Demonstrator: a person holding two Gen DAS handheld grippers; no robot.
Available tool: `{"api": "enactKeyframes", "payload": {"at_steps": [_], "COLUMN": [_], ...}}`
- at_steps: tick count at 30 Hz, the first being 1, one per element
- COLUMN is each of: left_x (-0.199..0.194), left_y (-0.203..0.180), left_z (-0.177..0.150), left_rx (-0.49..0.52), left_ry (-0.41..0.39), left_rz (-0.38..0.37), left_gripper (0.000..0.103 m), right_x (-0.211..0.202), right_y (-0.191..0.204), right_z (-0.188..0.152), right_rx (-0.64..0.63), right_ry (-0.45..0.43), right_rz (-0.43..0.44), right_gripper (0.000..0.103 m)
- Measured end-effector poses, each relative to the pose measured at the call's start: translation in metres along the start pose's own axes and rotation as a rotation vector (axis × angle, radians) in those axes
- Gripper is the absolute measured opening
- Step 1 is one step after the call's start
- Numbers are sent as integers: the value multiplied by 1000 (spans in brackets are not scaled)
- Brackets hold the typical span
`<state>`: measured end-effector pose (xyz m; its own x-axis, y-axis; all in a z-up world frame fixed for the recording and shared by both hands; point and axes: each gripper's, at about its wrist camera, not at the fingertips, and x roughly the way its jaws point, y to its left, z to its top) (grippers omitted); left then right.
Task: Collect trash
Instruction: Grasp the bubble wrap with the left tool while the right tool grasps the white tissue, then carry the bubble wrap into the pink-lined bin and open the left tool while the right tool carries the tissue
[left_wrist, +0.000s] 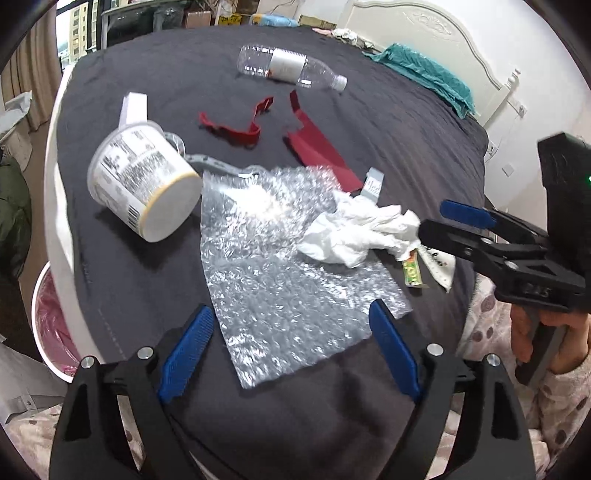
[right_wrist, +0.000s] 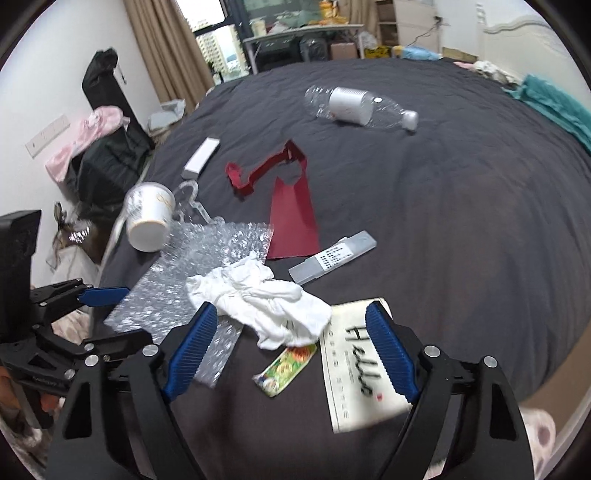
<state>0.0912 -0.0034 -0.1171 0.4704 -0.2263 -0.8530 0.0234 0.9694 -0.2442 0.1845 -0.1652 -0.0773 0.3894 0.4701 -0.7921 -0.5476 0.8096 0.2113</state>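
Trash lies on a dark grey bed cover (left_wrist: 388, 129). A sheet of bubble wrap (left_wrist: 273, 280) lies just ahead of my open, empty left gripper (left_wrist: 291, 328). A crumpled white tissue (right_wrist: 266, 302) lies on its right edge, just ahead of my open, empty right gripper (right_wrist: 291, 328). Near it are a small colourful wrapper (right_wrist: 286, 365) and a white "Hello" card (right_wrist: 360, 365). A white paper cup (left_wrist: 144, 181) lies on its side at the left. Red paper pieces (left_wrist: 317, 147) and an empty clear plastic bottle (left_wrist: 291, 68) lie farther off.
A bin with a pink liner (left_wrist: 51, 328) stands on the floor left of the bed. A grey flat box (right_wrist: 332, 256) and a small white box (right_wrist: 201, 157) lie on the cover. A teal cloth (left_wrist: 424, 74) and a white headboard (left_wrist: 436, 44) are at the far right.
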Motion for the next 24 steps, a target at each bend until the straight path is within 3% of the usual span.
{"api": "enactKeyframes", "payload": {"at_steps": [6, 7, 9, 11, 17, 24], "left_x": [15, 16, 19, 21, 10, -21], "left_y": [-1, -1, -1, 1, -6, -23], "left_z": [0, 2, 5, 4, 0, 0], "left_rx": [18, 22, 25, 23, 16, 36], "left_ry": [15, 16, 19, 27, 6, -96], "left_rz": [4, 9, 34, 75, 51, 31], "left_gripper": [80, 71, 55, 31, 9, 3], "right_x": [29, 32, 37, 41, 20, -23], "right_y": [9, 10, 9, 8, 9, -3], "right_z": [3, 3, 1, -1, 0, 6], "right_rx": [-63, -66, -65, -61, -43, 58], "right_ry": [43, 49, 59, 69, 10, -93], "right_rz": [-9, -10, -3, 16, 31, 51], "right_gripper": [65, 63, 49, 40, 5, 3]}}
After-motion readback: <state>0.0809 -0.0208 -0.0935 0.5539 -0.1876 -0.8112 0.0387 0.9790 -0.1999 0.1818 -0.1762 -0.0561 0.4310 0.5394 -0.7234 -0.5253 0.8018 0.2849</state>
